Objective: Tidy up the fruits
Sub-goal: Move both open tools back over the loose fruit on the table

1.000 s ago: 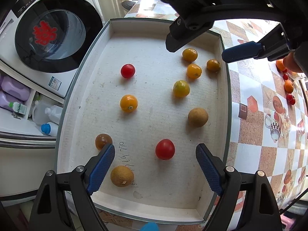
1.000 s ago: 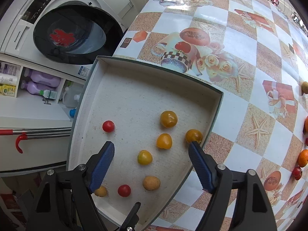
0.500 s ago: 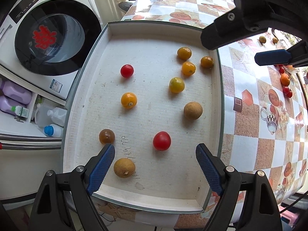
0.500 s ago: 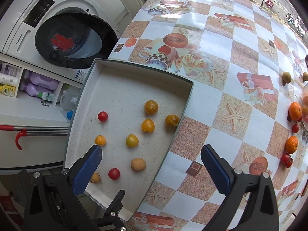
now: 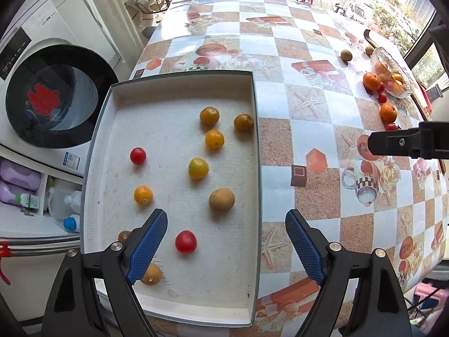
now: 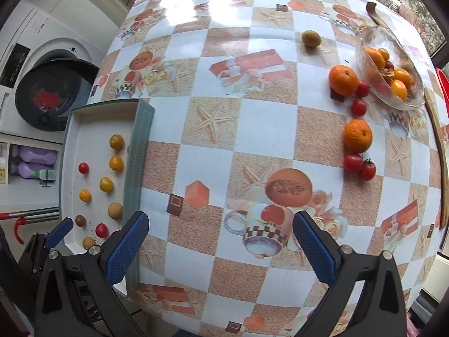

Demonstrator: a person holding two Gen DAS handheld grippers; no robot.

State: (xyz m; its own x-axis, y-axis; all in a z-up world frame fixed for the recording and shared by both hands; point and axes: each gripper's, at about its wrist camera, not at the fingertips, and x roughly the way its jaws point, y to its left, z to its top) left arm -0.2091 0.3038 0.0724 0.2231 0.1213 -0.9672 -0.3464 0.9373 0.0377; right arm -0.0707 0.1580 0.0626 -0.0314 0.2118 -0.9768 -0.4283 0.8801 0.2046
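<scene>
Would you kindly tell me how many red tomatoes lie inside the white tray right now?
2: one small red tomato toward the shallow white tray's washer-side wall, another red tomato near the tray's near end. None seems hidden.

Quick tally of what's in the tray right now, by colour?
In the tray:
Red: 2
Orange-yellow: 5
Tan-brown: 2
Dark brown: 1, partly hidden by a left gripper finger
Total: 10

Black gripper (image 5: 226, 245) frames; blue ribbed pads (image 5: 147, 245)
</scene>
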